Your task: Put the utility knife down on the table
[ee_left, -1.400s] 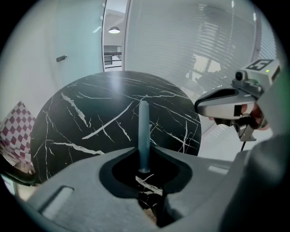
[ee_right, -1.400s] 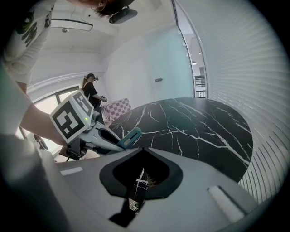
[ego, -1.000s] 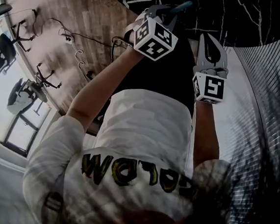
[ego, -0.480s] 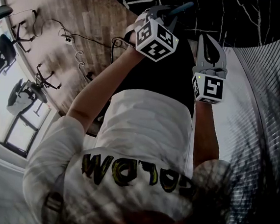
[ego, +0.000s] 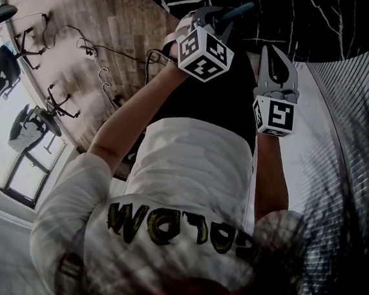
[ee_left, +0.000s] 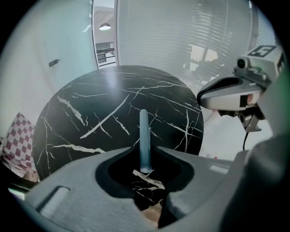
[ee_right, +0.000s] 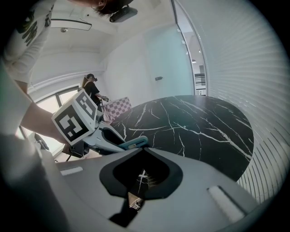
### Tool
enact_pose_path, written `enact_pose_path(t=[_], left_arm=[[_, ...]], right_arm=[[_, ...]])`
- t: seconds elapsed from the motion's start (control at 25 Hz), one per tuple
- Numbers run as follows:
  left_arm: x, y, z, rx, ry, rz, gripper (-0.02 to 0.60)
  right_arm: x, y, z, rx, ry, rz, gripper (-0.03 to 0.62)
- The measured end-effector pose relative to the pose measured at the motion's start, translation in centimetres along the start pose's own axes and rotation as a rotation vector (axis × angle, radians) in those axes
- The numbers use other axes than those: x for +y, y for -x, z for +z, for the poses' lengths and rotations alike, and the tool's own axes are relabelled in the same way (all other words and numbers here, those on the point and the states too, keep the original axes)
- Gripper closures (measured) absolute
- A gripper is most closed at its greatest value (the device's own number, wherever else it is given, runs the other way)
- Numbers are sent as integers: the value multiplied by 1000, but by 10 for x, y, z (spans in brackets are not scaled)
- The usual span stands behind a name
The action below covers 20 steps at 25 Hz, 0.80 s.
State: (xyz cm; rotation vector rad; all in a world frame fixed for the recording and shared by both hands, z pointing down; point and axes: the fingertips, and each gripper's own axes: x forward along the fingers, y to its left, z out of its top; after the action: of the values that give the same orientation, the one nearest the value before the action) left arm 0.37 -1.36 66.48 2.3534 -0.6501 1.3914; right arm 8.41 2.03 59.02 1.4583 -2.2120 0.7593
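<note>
A blue utility knife sticks out forward between the fingertips of my left gripper, over the near edge of the round black marble table. The left jaws have just been opening, but the knife still stands between them off the table, and the pads look closed on it. In the head view the knife pokes out of the left gripper near the table. My right gripper hangs beside it to the right with its tips together and nothing in them. The right gripper view shows the knife too.
A checkered cloth lies beyond the table's left side. Another person stands far back. Office chairs and cables are on the wooden floor at the left. A ribbed blind wall runs along the right.
</note>
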Motion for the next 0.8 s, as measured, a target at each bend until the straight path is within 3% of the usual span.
enact_pose_path(t=[0.8], left_arm=[[5, 7, 6, -54, -14, 12, 410]], right_arm=[[1, 7, 22, -31, 30, 0, 592]])
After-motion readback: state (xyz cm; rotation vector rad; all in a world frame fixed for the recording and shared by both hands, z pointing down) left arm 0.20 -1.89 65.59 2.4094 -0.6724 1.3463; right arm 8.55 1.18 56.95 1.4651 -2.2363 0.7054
